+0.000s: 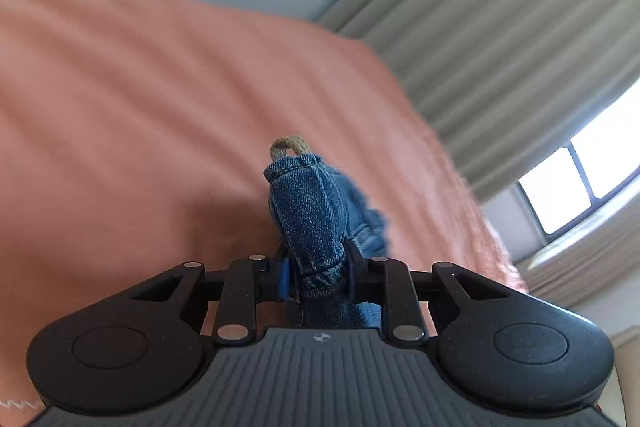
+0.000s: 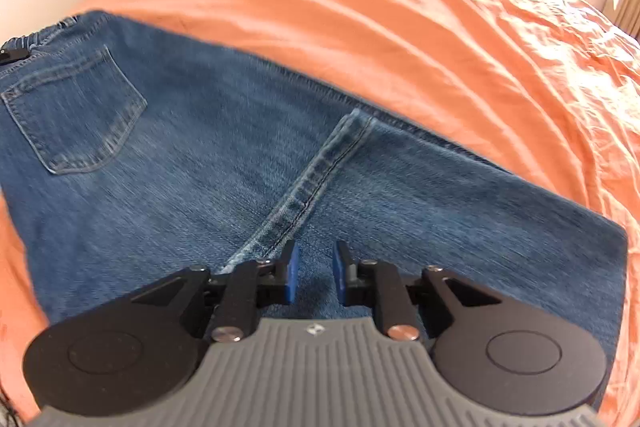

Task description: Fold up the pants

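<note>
**Denim clamped on one side, laid flat on the other**

Left wrist view: a bunched fold of the blue jeans is seen clamped in the left gripper, its blue pads pressed against the cloth on both sides. The pinched denim is raised in front of the camera, with a tan cord loop showing at its top edge. Behind it, an orange bedspread is spread across the frame, blurred. A pale wall, pleated grey-green curtains and a bright window are seen at the right.

Right wrist view: the jeans are shown laid flat across the orange bedspread, with a back pocket at the left and a stitched seam running diagonally toward the camera. The right gripper is held just over the denim beside the lower end of that seam; its blue pads stand slightly apart and nothing is pinched between them. Whether the tips are touching the cloth cannot be told. The far waistband is bunched at the upper left edge.
</note>
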`<action>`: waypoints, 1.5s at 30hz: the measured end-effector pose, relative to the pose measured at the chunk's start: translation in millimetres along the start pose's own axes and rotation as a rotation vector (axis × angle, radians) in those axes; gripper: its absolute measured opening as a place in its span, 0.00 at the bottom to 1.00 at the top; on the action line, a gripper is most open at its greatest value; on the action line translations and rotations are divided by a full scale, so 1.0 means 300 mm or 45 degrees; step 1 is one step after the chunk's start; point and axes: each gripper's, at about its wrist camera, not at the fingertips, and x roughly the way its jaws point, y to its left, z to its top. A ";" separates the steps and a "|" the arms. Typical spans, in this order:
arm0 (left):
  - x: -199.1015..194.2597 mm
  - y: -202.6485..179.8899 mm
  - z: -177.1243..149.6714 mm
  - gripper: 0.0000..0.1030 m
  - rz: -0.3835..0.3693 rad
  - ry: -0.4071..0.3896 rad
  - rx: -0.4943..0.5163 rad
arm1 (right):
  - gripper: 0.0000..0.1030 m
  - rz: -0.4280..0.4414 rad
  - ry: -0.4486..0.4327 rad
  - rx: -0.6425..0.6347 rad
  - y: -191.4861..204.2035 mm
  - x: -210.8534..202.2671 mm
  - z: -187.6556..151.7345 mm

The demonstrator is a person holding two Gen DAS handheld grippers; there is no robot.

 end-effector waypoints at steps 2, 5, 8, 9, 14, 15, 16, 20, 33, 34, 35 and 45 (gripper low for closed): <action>-0.062 -0.130 -0.006 0.26 -0.055 -0.049 0.116 | 0.18 0.006 -0.030 0.075 -0.051 -0.068 -0.030; -0.143 -0.321 -0.055 0.26 -0.142 -0.111 0.276 | 0.18 0.011 -0.096 0.138 -0.125 -0.182 -0.093; -0.206 -0.533 -0.164 0.26 -0.197 -0.165 0.493 | 0.18 0.023 -0.140 0.204 -0.193 -0.277 -0.167; -0.218 -0.598 -0.214 0.26 -0.202 -0.181 0.582 | 0.18 0.027 -0.152 0.227 -0.212 -0.303 -0.190; -0.218 -0.845 -0.483 0.25 -0.227 -0.147 0.913 | 0.18 0.043 -0.183 0.332 -0.298 -0.407 -0.298; -0.206 -0.879 -0.542 0.24 -0.229 -0.126 0.963 | 0.18 0.043 -0.184 0.349 -0.315 -0.423 -0.319; -0.188 -0.905 -0.602 0.24 -0.235 -0.098 1.005 | 0.18 0.046 -0.188 0.363 -0.329 -0.438 -0.341; -0.076 -0.980 -0.850 0.23 -0.234 0.063 1.172 | 0.18 0.041 -0.190 0.432 -0.395 -0.488 -0.428; 0.032 -0.882 -1.146 0.47 -0.278 0.752 1.103 | 0.21 0.019 -0.140 0.553 -0.517 -0.514 -0.592; 0.048 -0.892 -1.124 0.49 -0.307 0.787 1.051 | 0.23 0.031 -0.147 0.551 -0.515 -0.515 -0.585; 0.043 -0.889 -1.098 0.55 -0.345 0.813 1.015 | 0.23 0.045 -0.158 0.549 -0.512 -0.513 -0.571; 0.015 -0.888 -0.866 0.57 -0.302 0.627 1.137 | 0.35 0.265 -0.237 0.575 -0.459 -0.437 -0.364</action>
